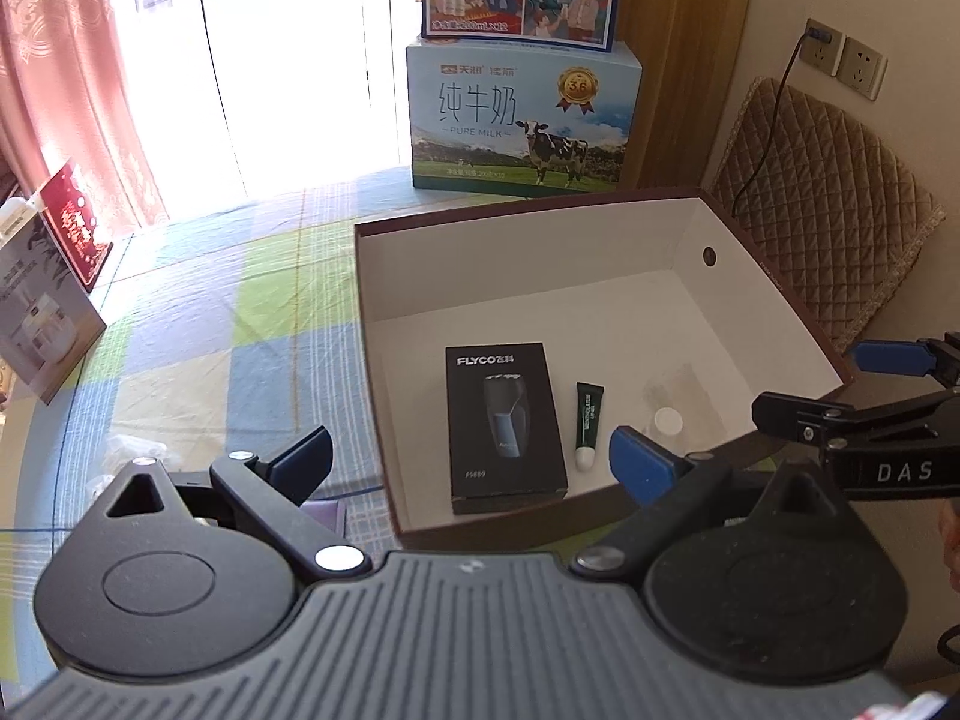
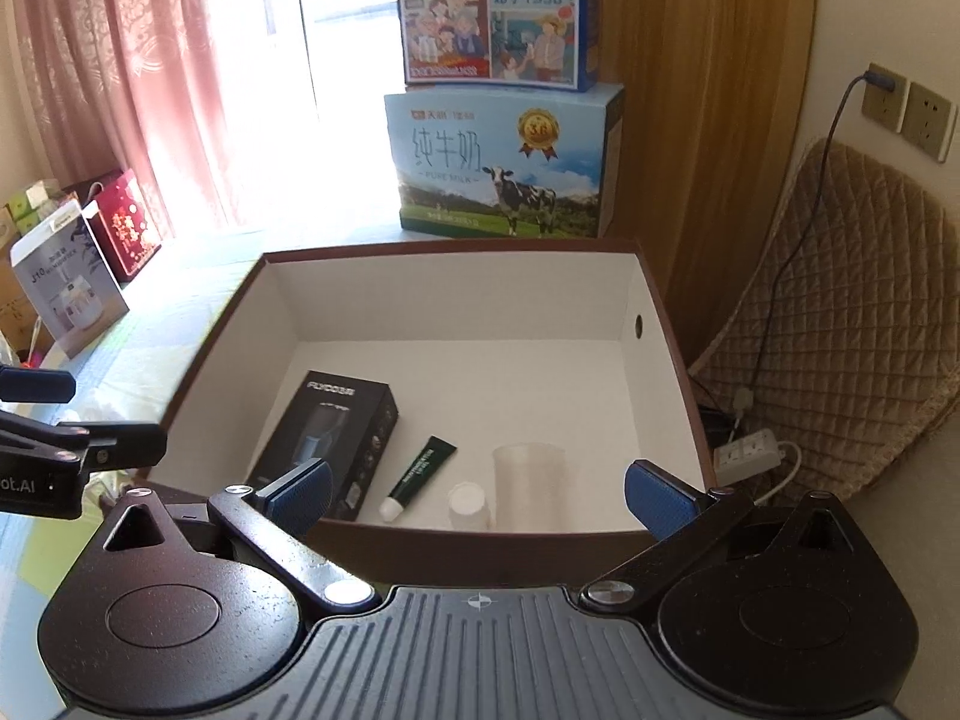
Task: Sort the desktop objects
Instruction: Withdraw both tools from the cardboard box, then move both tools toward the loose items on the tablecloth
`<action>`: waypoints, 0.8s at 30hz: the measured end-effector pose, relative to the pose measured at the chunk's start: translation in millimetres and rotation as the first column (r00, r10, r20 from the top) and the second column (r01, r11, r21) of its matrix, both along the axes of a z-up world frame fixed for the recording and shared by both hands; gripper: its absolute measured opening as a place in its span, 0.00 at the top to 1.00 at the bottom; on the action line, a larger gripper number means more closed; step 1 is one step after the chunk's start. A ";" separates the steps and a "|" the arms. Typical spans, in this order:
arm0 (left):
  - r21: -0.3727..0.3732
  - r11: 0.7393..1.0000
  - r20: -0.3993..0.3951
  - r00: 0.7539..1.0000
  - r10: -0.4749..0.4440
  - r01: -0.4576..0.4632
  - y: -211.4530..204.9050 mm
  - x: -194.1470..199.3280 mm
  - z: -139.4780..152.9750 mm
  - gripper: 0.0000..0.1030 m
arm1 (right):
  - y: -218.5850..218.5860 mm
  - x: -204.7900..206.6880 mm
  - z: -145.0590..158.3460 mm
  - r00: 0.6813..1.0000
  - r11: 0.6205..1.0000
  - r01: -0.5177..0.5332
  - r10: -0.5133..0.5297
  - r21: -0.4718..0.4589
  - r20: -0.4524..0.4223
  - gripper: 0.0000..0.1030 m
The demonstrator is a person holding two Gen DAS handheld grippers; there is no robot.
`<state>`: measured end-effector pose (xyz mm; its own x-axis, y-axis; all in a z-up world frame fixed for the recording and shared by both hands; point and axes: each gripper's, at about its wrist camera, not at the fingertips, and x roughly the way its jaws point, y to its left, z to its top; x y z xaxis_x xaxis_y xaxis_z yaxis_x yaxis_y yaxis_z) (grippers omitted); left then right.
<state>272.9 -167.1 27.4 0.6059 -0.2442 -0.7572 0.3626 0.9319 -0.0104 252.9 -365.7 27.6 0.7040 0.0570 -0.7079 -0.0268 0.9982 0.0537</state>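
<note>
Left wrist: checked cloth [image 1: 198, 324] under brown box [image 1: 774, 276], curtain [image 1: 66, 78] behind.

Black left gripper [image 1: 471, 459] and right gripper [image 2: 480, 495], blue-padded jaws, silver screws, ribbed grey bodies.

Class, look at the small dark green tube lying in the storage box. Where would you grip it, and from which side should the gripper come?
Grip the green tube across its flat dark body, above the white cap. Come straight down from above: it lies flat on the floor of the box, with the black carton on one side and the clear cup on the other, leaving modest room for open fingers.
</note>
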 end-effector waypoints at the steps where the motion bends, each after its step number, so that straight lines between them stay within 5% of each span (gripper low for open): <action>1: -0.001 1.000 0.004 1.000 0.003 -0.003 4.2 -4.0 1.1 0.05 | 2.9 -3.6 1.4 1.000 1.000 0.000 0.000 0.001 0.006 0.02; 17: 0.005 0.999 0.051 0.998 0.033 -0.033 85.2 -56.3 11.4 0.05 | 50.1 -54.8 -0.7 0.995 0.995 -0.099 0.099 0.016 0.030 0.02; 24: 0.015 0.996 0.030 0.996 0.082 -0.082 123.3 -70.9 -0.8 0.05 | 59.0 -61.9 -9.6 0.997 0.992 -0.080 0.080 0.102 0.003 0.02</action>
<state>202.0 -43.8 26.6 0.6457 -0.1806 -0.7419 0.2846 0.9585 0.0144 191.0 -306.7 17.9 0.6938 0.1847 -0.6961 -0.1060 0.9822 0.1550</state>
